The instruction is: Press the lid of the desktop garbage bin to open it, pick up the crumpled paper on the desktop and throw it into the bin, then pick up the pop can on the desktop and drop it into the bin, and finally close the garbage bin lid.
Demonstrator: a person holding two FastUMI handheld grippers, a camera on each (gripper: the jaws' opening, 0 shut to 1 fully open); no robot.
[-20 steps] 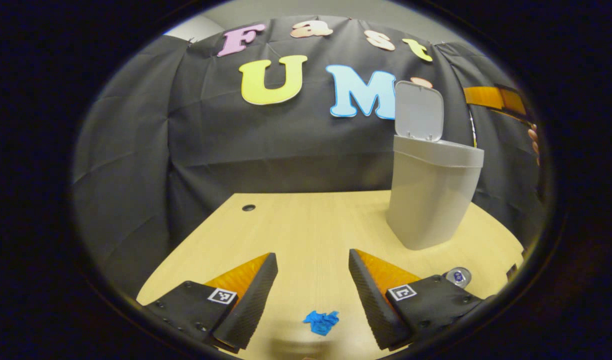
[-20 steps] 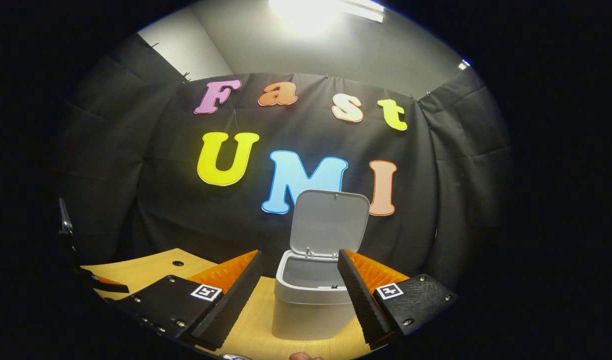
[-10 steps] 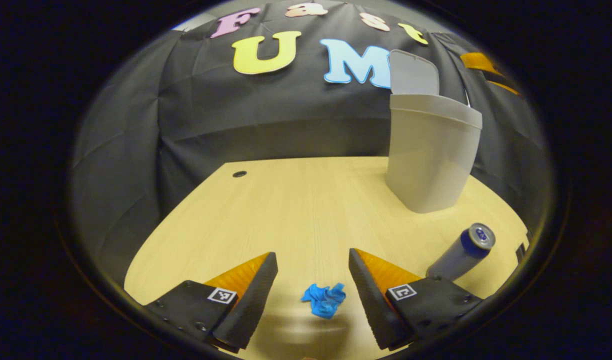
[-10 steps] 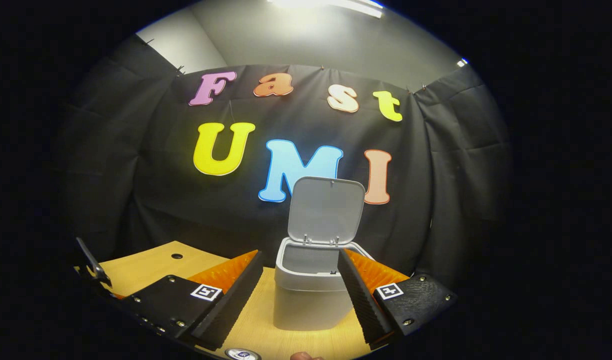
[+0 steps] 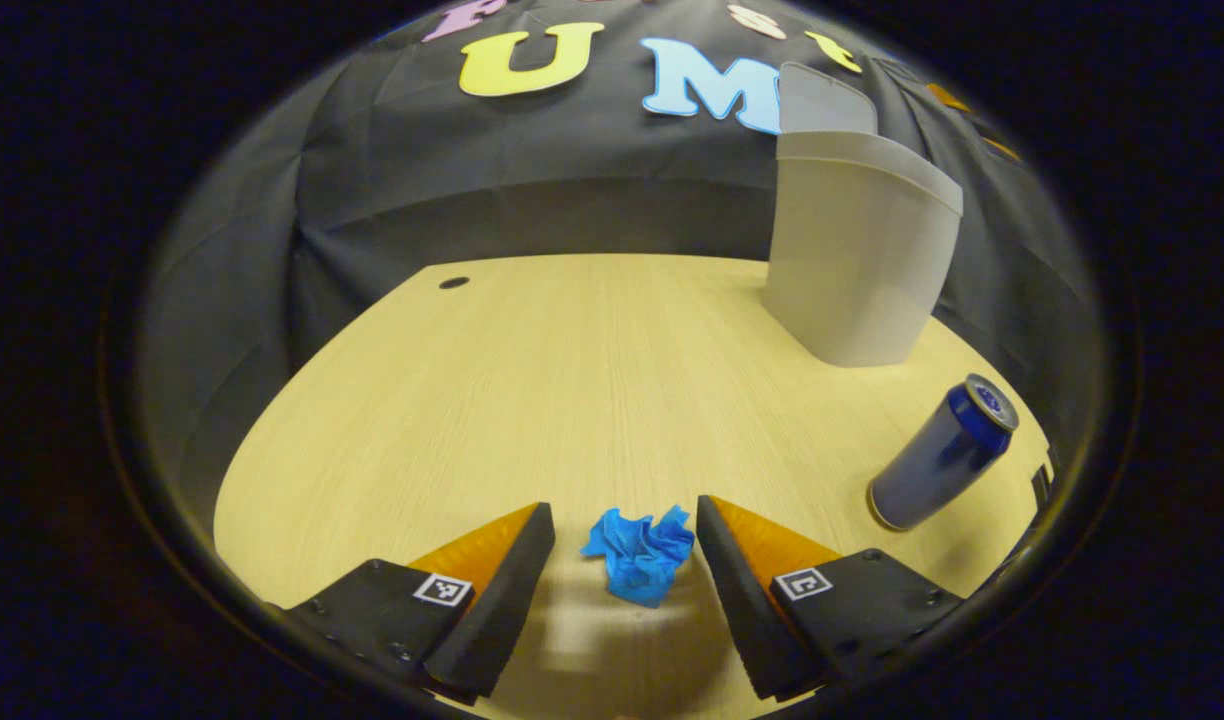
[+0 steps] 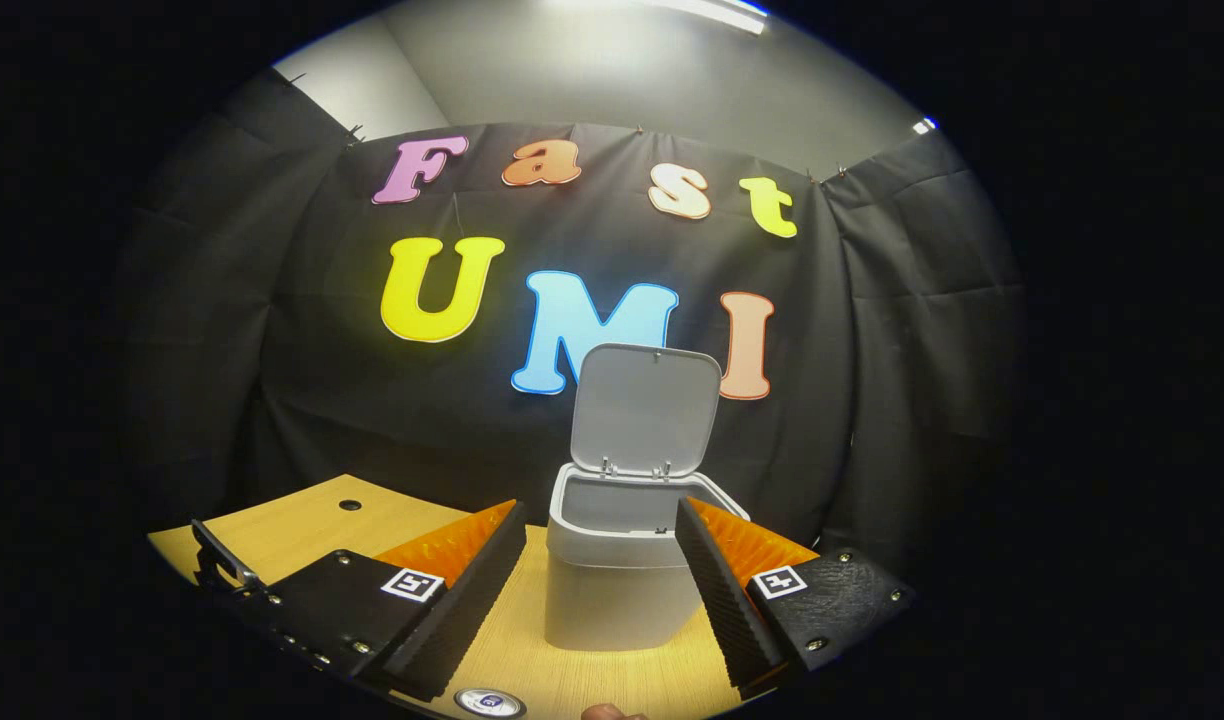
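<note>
Left tool (image 5: 622, 560) held apart around blue crumpled paper (image 5: 640, 552) on the worktop (image 5: 572, 380), right tool (image 6: 600, 580) spread wide before the open-lidded bin (image 6: 612, 590), can (image 5: 940, 452) standing nearby

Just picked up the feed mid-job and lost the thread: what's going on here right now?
The garbage bin stands on the desk with its lid already flipped up. The left gripper is open, jaws on either side of the crumpled blue paper, not yet closed on it. The pop can stands untouched near the bin. The right gripper is open, holding nothing, pointed at the bin.
</note>
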